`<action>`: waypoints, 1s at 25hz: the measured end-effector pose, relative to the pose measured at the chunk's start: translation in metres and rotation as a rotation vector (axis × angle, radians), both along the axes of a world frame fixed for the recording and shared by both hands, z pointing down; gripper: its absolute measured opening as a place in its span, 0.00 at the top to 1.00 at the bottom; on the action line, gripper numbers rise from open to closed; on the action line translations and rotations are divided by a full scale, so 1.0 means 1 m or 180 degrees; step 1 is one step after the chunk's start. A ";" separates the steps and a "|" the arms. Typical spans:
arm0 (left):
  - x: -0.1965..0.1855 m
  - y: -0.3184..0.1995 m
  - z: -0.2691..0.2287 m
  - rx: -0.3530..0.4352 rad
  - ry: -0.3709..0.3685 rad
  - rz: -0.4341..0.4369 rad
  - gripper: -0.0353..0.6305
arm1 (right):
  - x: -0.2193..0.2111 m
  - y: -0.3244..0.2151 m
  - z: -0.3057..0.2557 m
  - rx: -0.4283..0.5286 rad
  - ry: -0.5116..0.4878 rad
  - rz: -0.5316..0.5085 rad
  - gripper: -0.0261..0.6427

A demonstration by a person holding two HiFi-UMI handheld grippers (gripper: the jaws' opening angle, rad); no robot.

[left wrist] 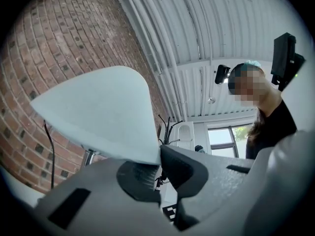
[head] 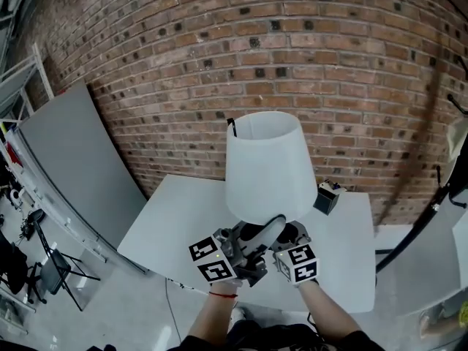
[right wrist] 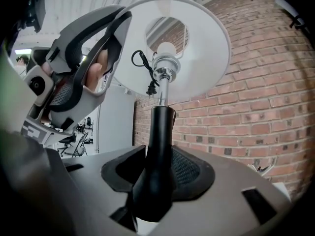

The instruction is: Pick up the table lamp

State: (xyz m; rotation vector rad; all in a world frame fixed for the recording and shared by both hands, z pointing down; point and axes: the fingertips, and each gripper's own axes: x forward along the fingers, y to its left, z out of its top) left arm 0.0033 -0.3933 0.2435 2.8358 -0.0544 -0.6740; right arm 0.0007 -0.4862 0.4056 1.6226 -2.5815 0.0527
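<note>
No readable text, brand, number or sign in any view from my end. Closest thing is the black-and-white square patterns on the left marker cube point(head: 212, 260) and the right marker cube point(head: 297, 262): coded squares, not letters or digits. Nothing legible on the table lamp point(head: 263, 167) either. Small dark box point(head: 328, 197) on the counter point(head: 168, 218): any print on it is too small to make out.

The lamp shade point(head: 263, 167) is coloured white and the lamp stem point(right wrist: 156, 146) black. The wall point(head: 256, 42) is patterned in red-brown brick, dotted with darker bricks. The bench point(head: 168, 225) is coloured pale grey.
</note>
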 end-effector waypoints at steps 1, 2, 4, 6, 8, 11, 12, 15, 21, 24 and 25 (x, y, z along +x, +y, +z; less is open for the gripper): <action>0.002 0.003 -0.005 0.0030 -0.0004 0.0000 0.92 | 0.002 0.001 -0.005 0.0039 -0.0007 0.0003 0.72; 0.005 0.005 -0.009 0.0062 -0.0004 -0.0002 0.92 | 0.005 0.002 -0.011 0.0081 -0.0015 0.0005 0.72; 0.009 0.010 -0.020 0.0128 0.0005 -0.0005 0.92 | 0.008 0.004 -0.023 0.0156 -0.0019 0.0007 0.72; 0.011 0.016 -0.029 0.0184 0.0019 -0.0004 0.92 | 0.012 0.008 -0.034 0.0215 -0.0018 0.0010 0.72; 0.014 0.022 -0.037 0.0229 0.0032 0.0003 0.92 | 0.015 0.013 -0.044 0.0271 -0.0023 0.0012 0.72; 0.019 0.030 -0.047 0.0278 0.0048 -0.0001 0.92 | 0.021 0.019 -0.055 0.0345 -0.0035 0.0008 0.72; 0.020 0.032 -0.050 0.0293 0.0054 -0.0002 0.92 | 0.023 0.021 -0.059 0.0366 -0.0041 0.0010 0.72; 0.024 0.038 -0.061 0.0362 0.0062 0.0010 0.92 | 0.028 0.022 -0.072 0.0446 -0.0048 0.0016 0.72; 0.029 0.048 -0.086 0.0455 0.0090 -0.0001 0.92 | 0.034 0.027 -0.103 0.0594 -0.0049 -0.0002 0.72; 0.029 0.051 -0.096 0.0503 0.0106 -0.0022 0.92 | 0.032 0.028 -0.114 0.0659 -0.0058 -0.0022 0.72; 0.029 0.052 -0.099 0.0528 0.0102 -0.0026 0.92 | 0.032 0.028 -0.118 0.0683 -0.0063 -0.0028 0.72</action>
